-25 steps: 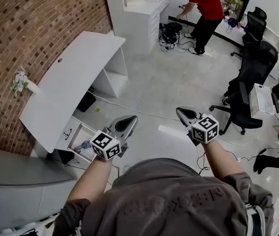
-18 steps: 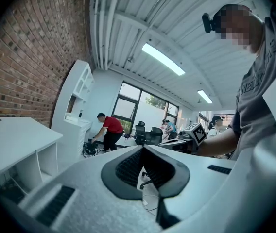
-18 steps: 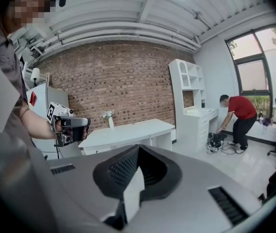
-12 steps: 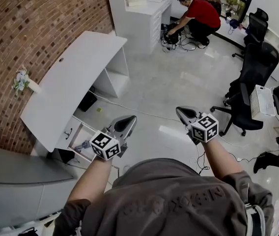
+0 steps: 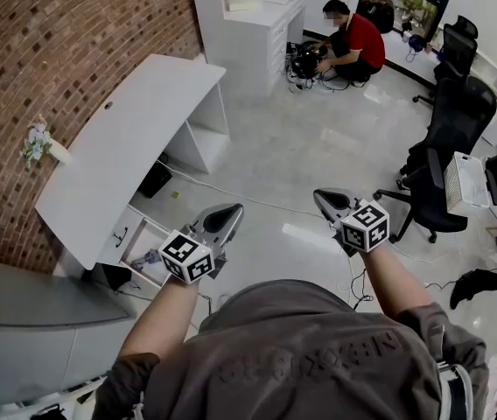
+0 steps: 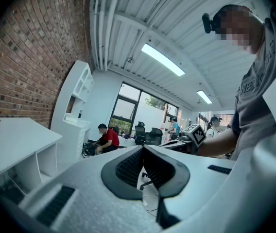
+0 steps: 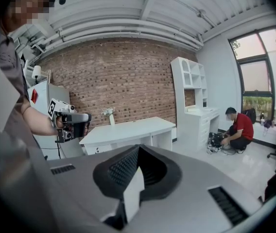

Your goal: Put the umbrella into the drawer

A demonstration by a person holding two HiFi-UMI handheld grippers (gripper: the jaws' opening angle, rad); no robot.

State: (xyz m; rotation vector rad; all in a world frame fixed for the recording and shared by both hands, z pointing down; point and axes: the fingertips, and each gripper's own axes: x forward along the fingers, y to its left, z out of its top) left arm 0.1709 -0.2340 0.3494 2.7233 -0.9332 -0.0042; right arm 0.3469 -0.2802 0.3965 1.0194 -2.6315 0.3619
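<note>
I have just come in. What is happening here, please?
A person stands holding a two-jaw gripper in each hand. The left gripper and the right gripper both point forward, jaws together, with nothing between them. Near the left gripper, the white drawer under the long white desk stands open. Something dark and bluish lies in it, too small to tell whether it is the umbrella. At the back, another person in a red shirt crouches by a white cabinet.
</note>
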